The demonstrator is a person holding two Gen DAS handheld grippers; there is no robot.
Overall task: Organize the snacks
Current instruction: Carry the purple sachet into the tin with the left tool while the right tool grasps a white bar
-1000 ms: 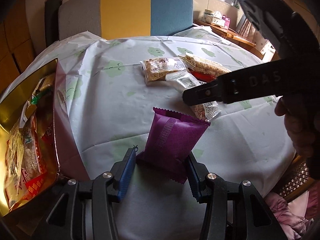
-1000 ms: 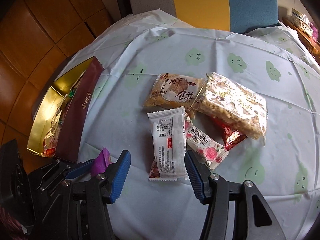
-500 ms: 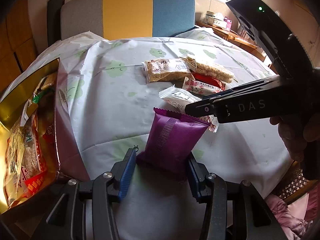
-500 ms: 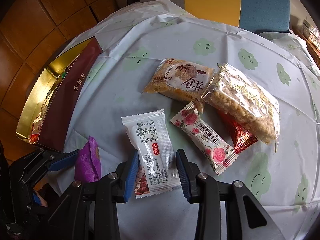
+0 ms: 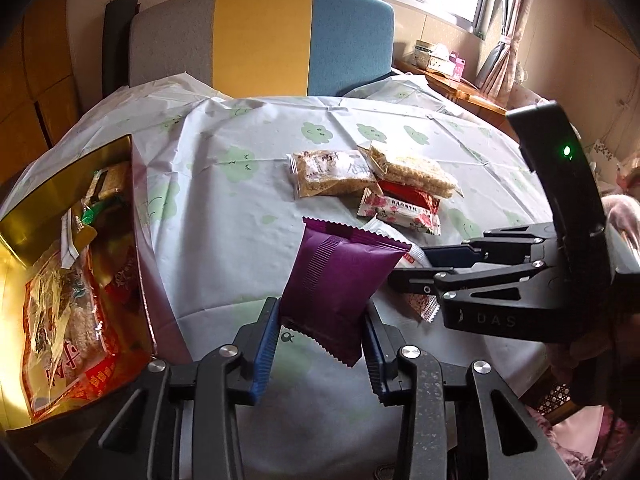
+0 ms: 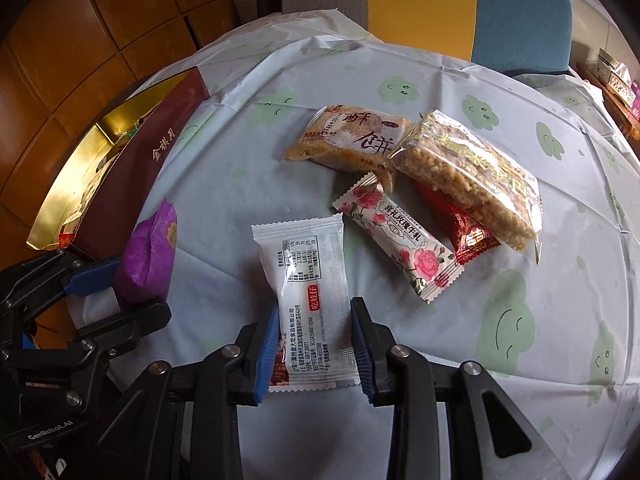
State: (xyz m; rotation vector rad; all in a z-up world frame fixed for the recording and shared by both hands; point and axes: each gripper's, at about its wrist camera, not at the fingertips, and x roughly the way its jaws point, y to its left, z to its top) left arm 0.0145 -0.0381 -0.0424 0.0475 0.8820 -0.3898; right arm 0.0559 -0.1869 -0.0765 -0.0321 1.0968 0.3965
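Risk: the white packet may slip or swing out of the right gripper on lifting, since the pads bear only on its near end and most of its length projects ahead of the fingertips, unsupported. A second risk is collision: the left gripper works just beside the right one, so a careless move toward the gold box could knock the two tools together. The right gripper's jaws have just been closing and now stand narrow, pads against both long edges of the white packet. The left gripper's jaws have likewise been closing and clamp the lower part of the purple packet, which stands up between them. The remaining snacks lie ahead of the right fingertips; the gold box lies to the left of the left gripper.
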